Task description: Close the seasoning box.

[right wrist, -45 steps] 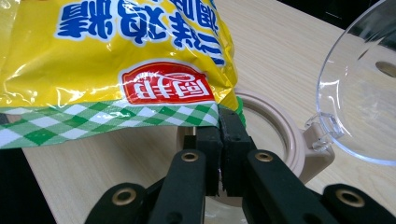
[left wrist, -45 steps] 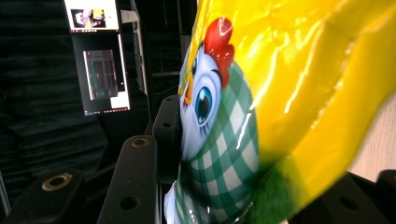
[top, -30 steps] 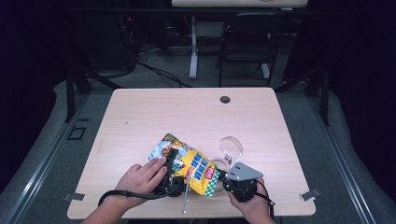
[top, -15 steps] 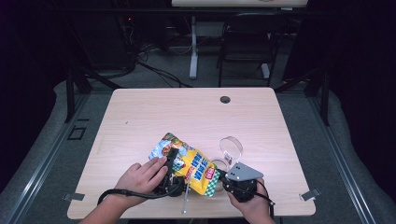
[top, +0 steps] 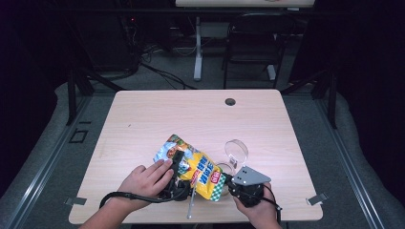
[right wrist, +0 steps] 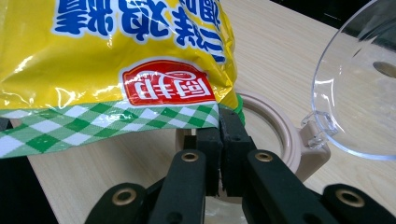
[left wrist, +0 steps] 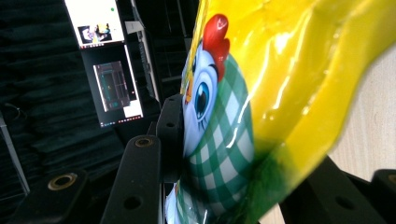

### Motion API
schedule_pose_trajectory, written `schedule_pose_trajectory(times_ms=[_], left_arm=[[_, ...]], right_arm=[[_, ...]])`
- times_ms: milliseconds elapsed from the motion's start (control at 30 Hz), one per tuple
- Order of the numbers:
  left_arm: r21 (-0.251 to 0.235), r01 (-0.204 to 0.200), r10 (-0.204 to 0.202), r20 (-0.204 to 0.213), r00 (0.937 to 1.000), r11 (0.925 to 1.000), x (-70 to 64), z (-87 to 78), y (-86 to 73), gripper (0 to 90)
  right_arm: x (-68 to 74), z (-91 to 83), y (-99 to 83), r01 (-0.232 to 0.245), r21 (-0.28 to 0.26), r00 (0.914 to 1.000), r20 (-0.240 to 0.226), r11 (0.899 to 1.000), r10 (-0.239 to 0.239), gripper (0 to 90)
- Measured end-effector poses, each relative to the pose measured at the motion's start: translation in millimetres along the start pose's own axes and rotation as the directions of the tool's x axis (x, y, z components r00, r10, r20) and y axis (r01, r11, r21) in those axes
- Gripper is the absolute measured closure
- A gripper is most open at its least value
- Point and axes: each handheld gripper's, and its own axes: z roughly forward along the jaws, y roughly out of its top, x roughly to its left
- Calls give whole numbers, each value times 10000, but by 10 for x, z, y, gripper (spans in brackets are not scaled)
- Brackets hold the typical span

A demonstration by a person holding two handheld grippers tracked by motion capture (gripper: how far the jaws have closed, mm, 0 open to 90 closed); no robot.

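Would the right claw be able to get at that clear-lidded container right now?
Probably not at once. The right claw is shut on the corner of the yellow bag, so it is busy. The container sits just behind it with its clear lid flipped up; nothing else blocks it.

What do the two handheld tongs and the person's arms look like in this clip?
Both tongs are black. The right tongs carry a grey three-cornered plate on top; their flat, bolted jaws end in blocky pads. A black cable loops from the left tongs round the wrist. Forearms are bare, no sleeves visible.
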Motion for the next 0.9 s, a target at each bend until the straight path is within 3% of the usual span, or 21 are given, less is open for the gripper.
schedule_pose_trajectory(times_ms=[900], left_arm=[[-93,-351,351,24,9994,9993,38,-53,18,640]], right_arm=[[25,11,-14,36,82,9998,211,10000,-38,882]])
